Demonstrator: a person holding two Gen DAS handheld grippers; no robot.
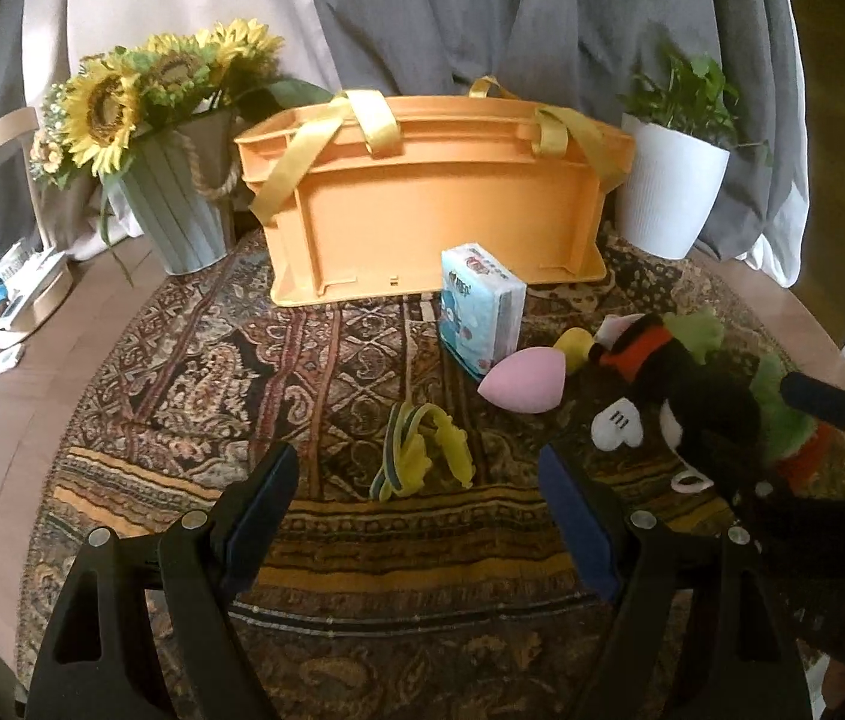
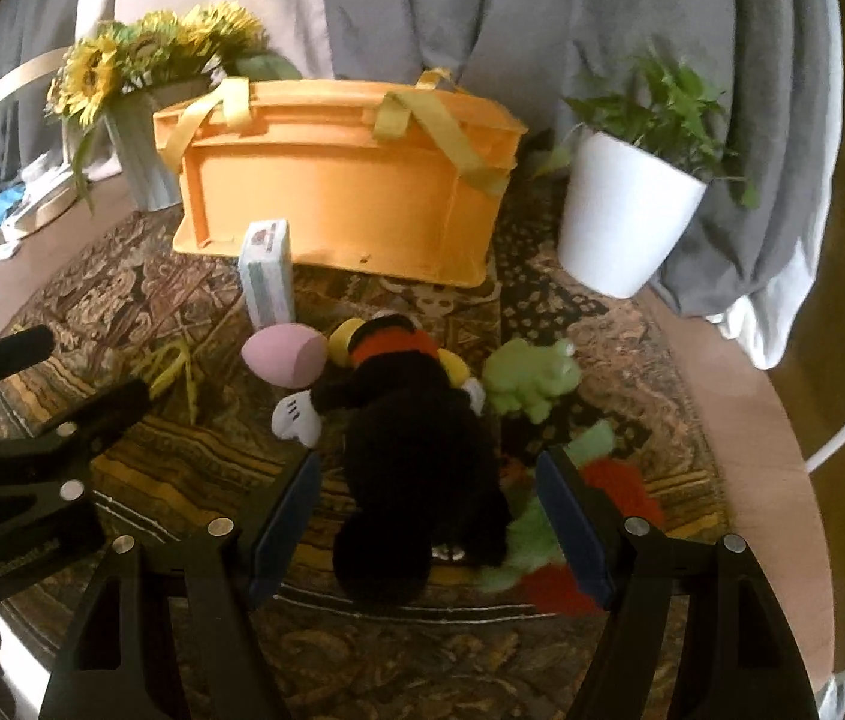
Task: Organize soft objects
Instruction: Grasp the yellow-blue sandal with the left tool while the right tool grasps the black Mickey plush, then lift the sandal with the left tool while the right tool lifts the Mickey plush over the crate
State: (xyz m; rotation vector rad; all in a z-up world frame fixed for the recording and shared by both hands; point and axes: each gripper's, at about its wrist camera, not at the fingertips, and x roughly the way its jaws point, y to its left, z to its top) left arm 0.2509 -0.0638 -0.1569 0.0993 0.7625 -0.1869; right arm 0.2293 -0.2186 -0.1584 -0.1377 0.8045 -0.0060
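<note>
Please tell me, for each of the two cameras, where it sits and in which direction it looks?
Left wrist: on the left gripper, looking forward and down at the yellow bands; its open fingers show, with the right gripper at right.
Right wrist: on the right gripper, looking down over the black plush toy; the left gripper shows at left.
Shared: orange basket, pink egg, tissue pack.

I am looking at a round wooden table (image 1: 32, 384) wearing a patterned cloth (image 1: 242, 360); on it are sitting an orange basket (image 1: 434, 204), tissue pack (image 1: 482, 306), pink sponge (image 1: 521, 381), plush toys (image 2: 416, 438), hair bands (image 1: 422, 450), and two pots.
</note>
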